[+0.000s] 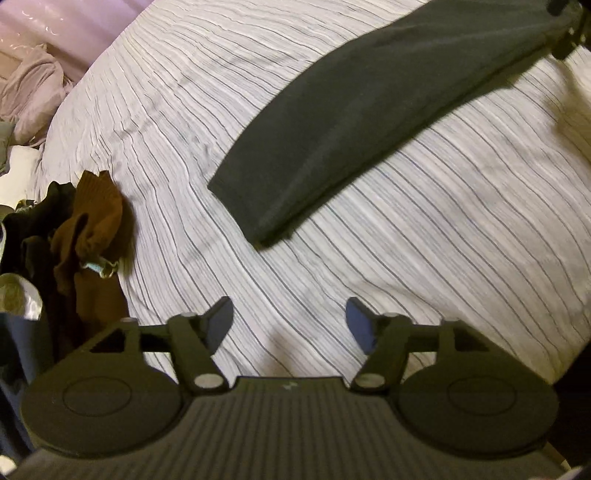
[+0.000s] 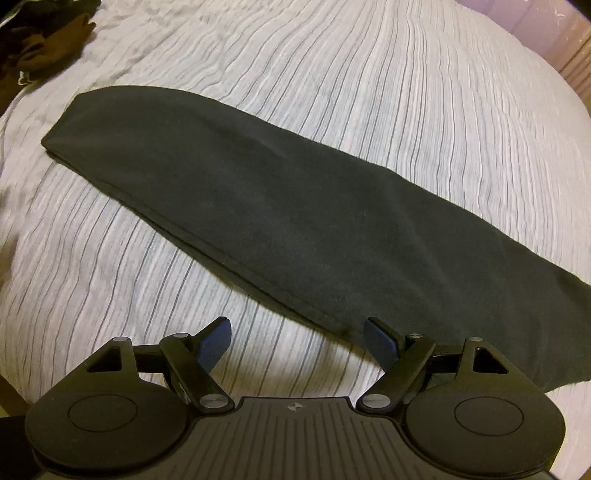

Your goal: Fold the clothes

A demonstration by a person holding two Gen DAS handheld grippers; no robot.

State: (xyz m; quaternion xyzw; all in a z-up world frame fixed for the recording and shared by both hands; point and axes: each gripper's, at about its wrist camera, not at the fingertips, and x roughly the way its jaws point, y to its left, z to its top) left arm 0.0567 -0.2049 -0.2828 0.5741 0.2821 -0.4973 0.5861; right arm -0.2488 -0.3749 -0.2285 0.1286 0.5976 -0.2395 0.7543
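A long black garment (image 2: 280, 206), folded lengthwise into a narrow strip, lies flat on the striped bed cover (image 2: 424, 92). In the left wrist view the garment (image 1: 351, 122) runs from the middle to the top right. My right gripper (image 2: 295, 328) is open at the garment's near end, its right finger over the cloth edge, holding nothing. My left gripper (image 1: 290, 314) is open and empty over bare striped cover (image 1: 443, 240), short of the garment's other end. The right gripper also shows at the far end in the left wrist view (image 1: 570, 33).
A heap of brown and dark clothes (image 1: 88, 236) lies at the left edge of the bed; the heap also shows at the top left of the right wrist view (image 2: 48, 40). Pale pink bedding (image 1: 33, 96) lies beyond the bed.
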